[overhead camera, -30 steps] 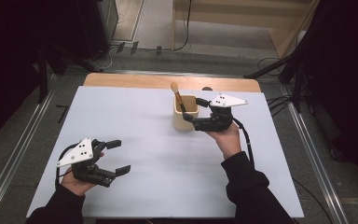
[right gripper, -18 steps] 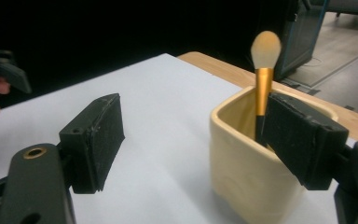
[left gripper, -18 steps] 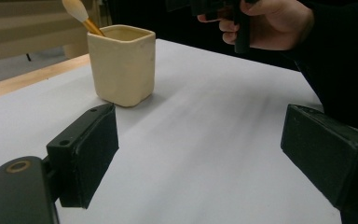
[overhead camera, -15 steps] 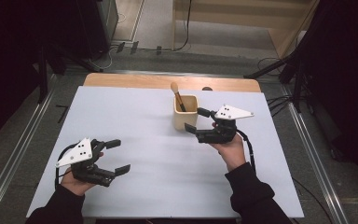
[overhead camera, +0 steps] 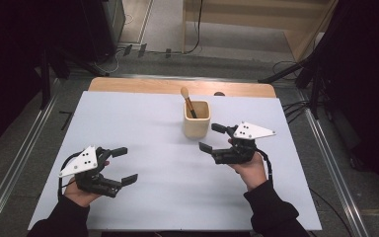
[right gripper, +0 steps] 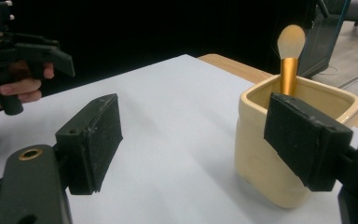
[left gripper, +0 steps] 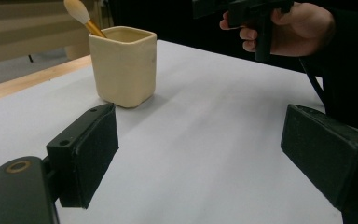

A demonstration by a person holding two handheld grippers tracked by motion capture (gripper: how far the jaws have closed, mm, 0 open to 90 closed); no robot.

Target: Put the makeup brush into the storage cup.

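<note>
- Covering nearly the whole worktop (overhead camera: 143, 123) is a pale sheet, with a strip of bare wood left along the far edge; the plain surface makes the few things on it easy to pick out.
- Standing upright toward the far side, a little right of centre, is the cream cup (overhead camera: 197, 120), square-sided with rounded corners, its open mouth up so that it can take a tool.
- Resting inside it is the brush (overhead camera: 187, 101), gold handle down and pale soft head up, tilted toward the far left rim; the cup's wall is what props it.
- Hovering just right of and nearer than the cup, the right gripper (overhead camera: 212, 138) has its fingers spread wide and empty, turned toward the cup; in the right gripper view one finger overlaps the cup's side, though contact cannot be told.
- Held low at the near left, well apart from the cup, the left gripper (overhead camera: 124, 165) also has fingers spread with nothing between them, seemingly waiting.
</note>
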